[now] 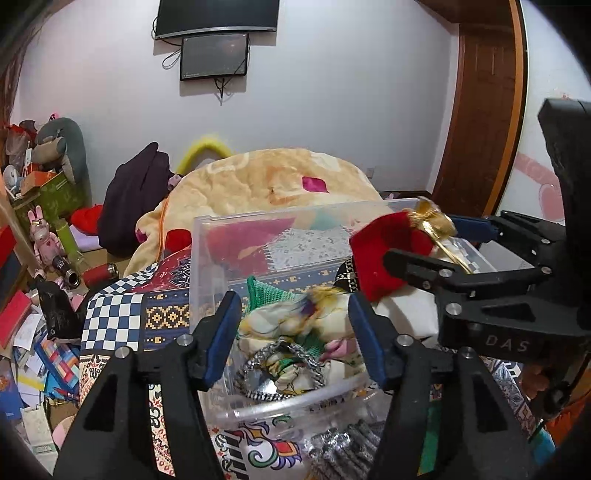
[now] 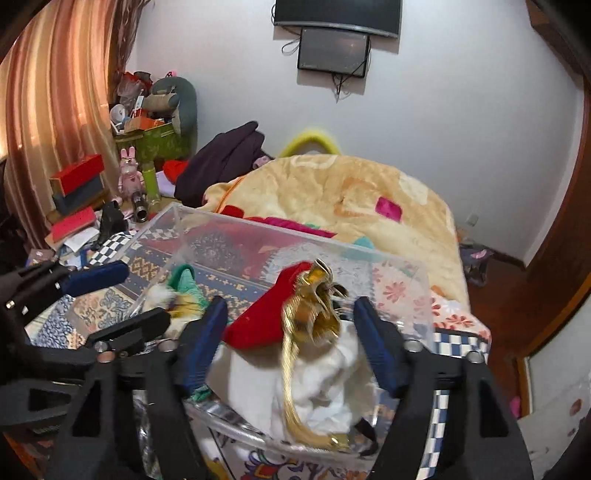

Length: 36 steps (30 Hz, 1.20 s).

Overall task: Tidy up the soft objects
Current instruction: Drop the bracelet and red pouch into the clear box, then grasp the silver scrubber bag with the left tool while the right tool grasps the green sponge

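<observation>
- The gold ornament (image 2: 314, 314) on the red pouch (image 2: 262, 325) is smeared by motion in the right wrist view; its shape cannot be made out.
- The patterned cloth (image 1: 295, 325) inside the clear bin (image 1: 258, 236) is blurred at its upper edge.
- The near wall of the clear bin is hidden behind the left claw (image 1: 295, 332).
- The grey knit item (image 1: 343, 454) is cut off by the bottom edge.
- The upper screen (image 1: 218, 16) is cropped by the top edge.
- The small clutter on the floor (image 1: 26, 354) at left is too small to tell apart.
</observation>
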### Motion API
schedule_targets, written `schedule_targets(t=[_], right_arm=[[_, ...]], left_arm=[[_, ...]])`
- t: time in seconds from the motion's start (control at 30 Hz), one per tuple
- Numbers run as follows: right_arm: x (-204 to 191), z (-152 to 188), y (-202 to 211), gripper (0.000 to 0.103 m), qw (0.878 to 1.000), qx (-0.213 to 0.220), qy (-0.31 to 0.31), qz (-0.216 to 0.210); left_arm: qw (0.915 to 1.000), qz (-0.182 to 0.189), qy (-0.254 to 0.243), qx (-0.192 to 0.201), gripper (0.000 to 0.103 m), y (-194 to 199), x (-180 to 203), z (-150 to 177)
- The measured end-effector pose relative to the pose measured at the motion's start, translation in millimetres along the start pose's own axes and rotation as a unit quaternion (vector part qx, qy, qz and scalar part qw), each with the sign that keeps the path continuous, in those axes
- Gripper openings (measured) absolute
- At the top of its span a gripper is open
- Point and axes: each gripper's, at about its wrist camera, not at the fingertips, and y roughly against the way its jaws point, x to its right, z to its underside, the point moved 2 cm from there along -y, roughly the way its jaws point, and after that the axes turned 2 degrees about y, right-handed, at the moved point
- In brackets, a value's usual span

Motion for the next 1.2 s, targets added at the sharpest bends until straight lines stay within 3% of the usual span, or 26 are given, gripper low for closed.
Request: schedule_targets(t=[0.2,0.43,0.67,0.87,1.2], right_arm=[[8.1,-0.3,23.8,0.071,1.000,0.018,0.003,0.005],[10.9,4.2,64.6,0.081,0.998,0.068,-0.015,-0.006],[-1.3,19.5,76.2,0.081,0.997,0.075,0.000,-0.011],[-7.0,40.9,67.3,0.081,0.998,0.052,-0.008,-0.025],[-20.9,78.4,43.2,0.081,0.998,-0.007,-0.032,-0.062]], left_arm=[[0.9997,0.004,0.003,0.023,0.065,23.2,-1.2,-2.8],[0.9979,0.009,-0.009,0.063,0.078,61.3,5.3,-3.4],[0.9971,0.019,-0.016,0.072,0.092,81.9,16.3,9.5],[0.9981,0.020,-0.027,0.051,0.095,79.9,22.4,30.2],[0.9994,0.020,-0.006,-0.029,0.096,47.6,10.8,75.0]])
